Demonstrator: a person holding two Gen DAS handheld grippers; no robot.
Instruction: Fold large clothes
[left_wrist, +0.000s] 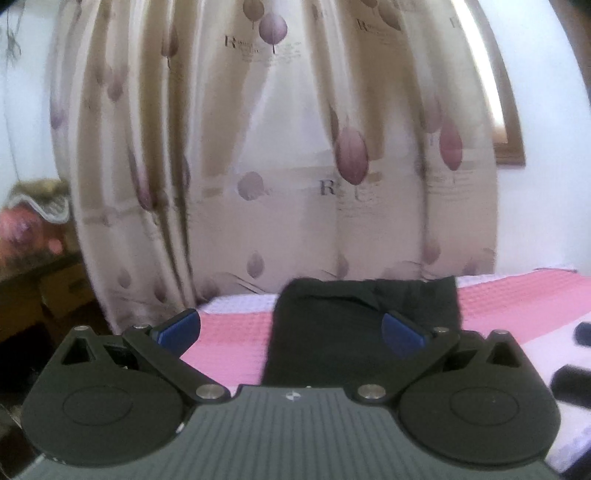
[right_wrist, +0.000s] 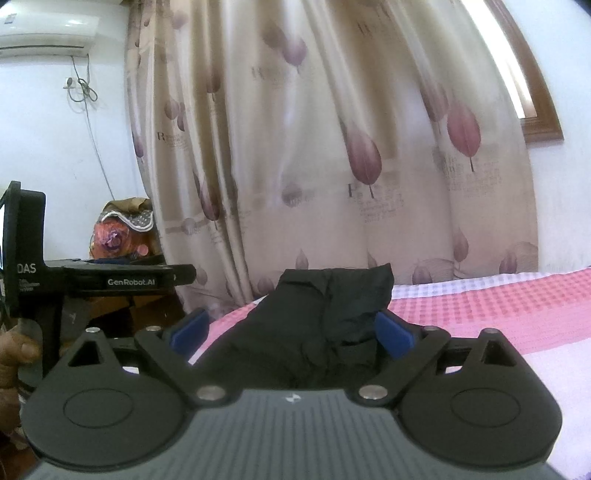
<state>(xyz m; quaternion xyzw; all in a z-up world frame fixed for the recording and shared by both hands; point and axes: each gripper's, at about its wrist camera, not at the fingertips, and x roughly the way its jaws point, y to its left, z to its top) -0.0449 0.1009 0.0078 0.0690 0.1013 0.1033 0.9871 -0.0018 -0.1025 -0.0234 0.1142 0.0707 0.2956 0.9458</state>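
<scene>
With both grippers' fingers spread wide and empty, lower the left gripper (left_wrist: 290, 330) and right gripper (right_wrist: 291, 330) onto the black garment (left_wrist: 354, 325) at 12 o'clock on the bed (left_wrist: 517, 302), gripping matching corners.

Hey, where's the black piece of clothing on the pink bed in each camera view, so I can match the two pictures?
Left wrist view: the black fabric garment lies bottom centre on the pink checked bedspread, between the open left gripper fingers.
Right wrist view: the garment is bottom centre, more crumpled, between the open right gripper fingers.
Shared landmark: the cream curtain with purple leaves behind it.
</scene>
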